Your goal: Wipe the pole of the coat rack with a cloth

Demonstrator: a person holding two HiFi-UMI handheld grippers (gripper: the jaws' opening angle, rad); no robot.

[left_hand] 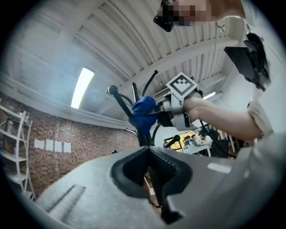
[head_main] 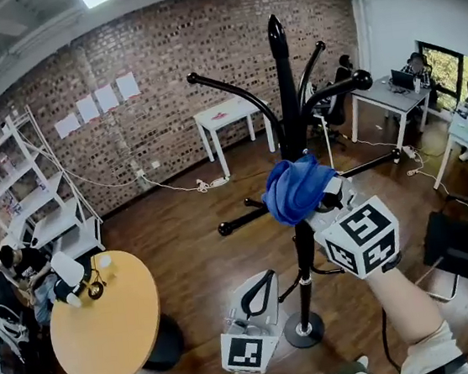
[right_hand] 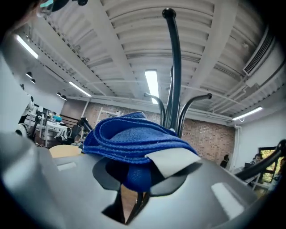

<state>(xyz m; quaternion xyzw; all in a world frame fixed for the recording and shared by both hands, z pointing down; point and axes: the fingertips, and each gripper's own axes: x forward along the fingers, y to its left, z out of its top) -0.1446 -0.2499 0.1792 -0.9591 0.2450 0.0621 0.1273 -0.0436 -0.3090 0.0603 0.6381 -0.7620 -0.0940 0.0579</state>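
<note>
**Cloth at the pole, rack not steadied**

My right gripper is clamped on the blue cloth, which is bunched in thick folds. In the head view the cloth lies over the middle of the black pole, a little toward 1 o'clock from the centre. It seems to touch the pole, but I cannot be fully sure of the contact. In the right gripper view the pole rises at 12 o'clock just behind the cloth.

My left gripper hangs low at 6 o'clock with its jaws together and nothing between them. It is near the round base but holds nothing.

I judge that the wiping is under way at the middle of the pole. Nothing steadies the rack, so a hard sideways push may rock or tip it. The jaws pinch only some folds, so strong rubbing may pull the cloth free. The side arm at 9 o'clock of the cloth may catch a loose fold.
</note>
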